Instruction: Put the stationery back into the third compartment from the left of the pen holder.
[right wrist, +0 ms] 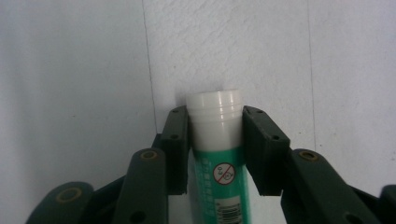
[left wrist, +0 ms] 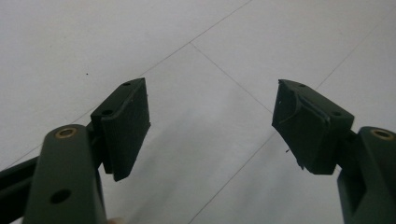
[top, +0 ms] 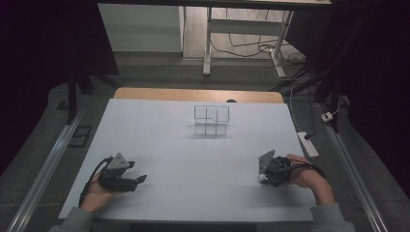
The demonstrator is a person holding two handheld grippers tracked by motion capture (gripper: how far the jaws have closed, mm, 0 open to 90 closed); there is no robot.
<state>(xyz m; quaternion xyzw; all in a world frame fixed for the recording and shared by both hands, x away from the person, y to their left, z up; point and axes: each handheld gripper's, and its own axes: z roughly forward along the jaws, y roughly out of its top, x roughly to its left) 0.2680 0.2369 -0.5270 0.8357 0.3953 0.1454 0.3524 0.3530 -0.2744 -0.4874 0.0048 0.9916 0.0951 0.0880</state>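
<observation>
My right gripper (right wrist: 215, 128) is shut on a tube (right wrist: 218, 182) with a white cap and a green label; the pads press on both sides just below the cap. In the high view the right gripper (top: 264, 175) sits low over the white table (top: 193, 150) at the right front, with the tube's white cap (top: 261, 178) showing at its tip. At the left front, my left gripper (top: 138, 181) lies near the table surface in a hand. Its jaws stand wide apart in the left gripper view, and the left gripper (left wrist: 210, 130) holds nothing.
A small clear compartment rack (top: 211, 120) stands at the back middle of the table. A wooden edge (top: 198, 94) runs behind the white top. On the floor to the right lie a power strip (top: 308, 144) and cables. Metal rails flank both sides.
</observation>
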